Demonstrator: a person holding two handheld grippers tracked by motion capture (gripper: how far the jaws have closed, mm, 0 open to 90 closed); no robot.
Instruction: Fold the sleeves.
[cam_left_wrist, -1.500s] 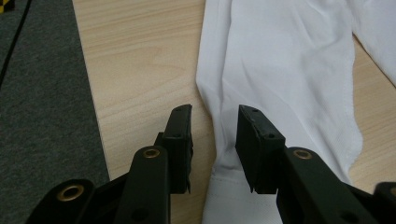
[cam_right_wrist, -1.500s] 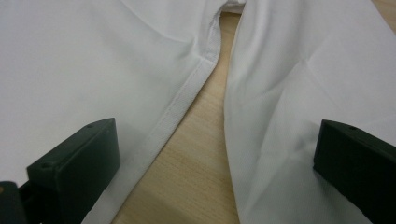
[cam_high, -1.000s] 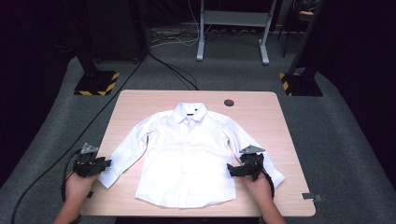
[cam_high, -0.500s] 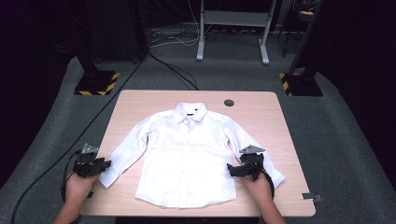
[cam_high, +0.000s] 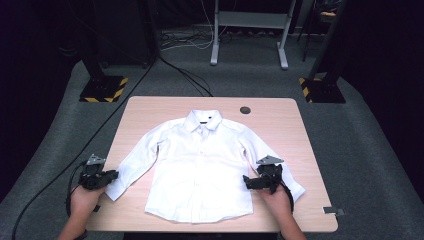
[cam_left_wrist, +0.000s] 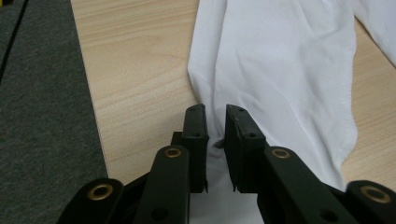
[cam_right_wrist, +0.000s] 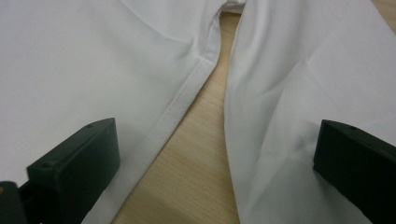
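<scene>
Between the jaws of the left hand-held gripper (cam_left_wrist: 215, 140), a small pucker of white fabric is being pinched: the jaws have just been closing and are now standing nearly together on the end of the shirt's sleeve (cam_left_wrist: 280, 79), close to its cuff. That sleeve is stretching away ahead of this hand-held gripper, lying flat on the bench (cam_left_wrist: 135, 74), so a grip at its very end is probably giving the person the whole length to lift or fold over in one move. The shirt (cam_high: 200, 170) is lying face up and spread out across the middle of the bench, collar at the far side, hem toward the person.

The right hand-held gripper (cam_right_wrist: 215, 172) is standing wide open and holding nothing. One jaw is sitting over the shirt's body, the other over the second sleeve (cam_right_wrist: 299, 93), with the side seam and a strip of bare wood running between them. It appears to be waiting while its partner secures its grip.
</scene>
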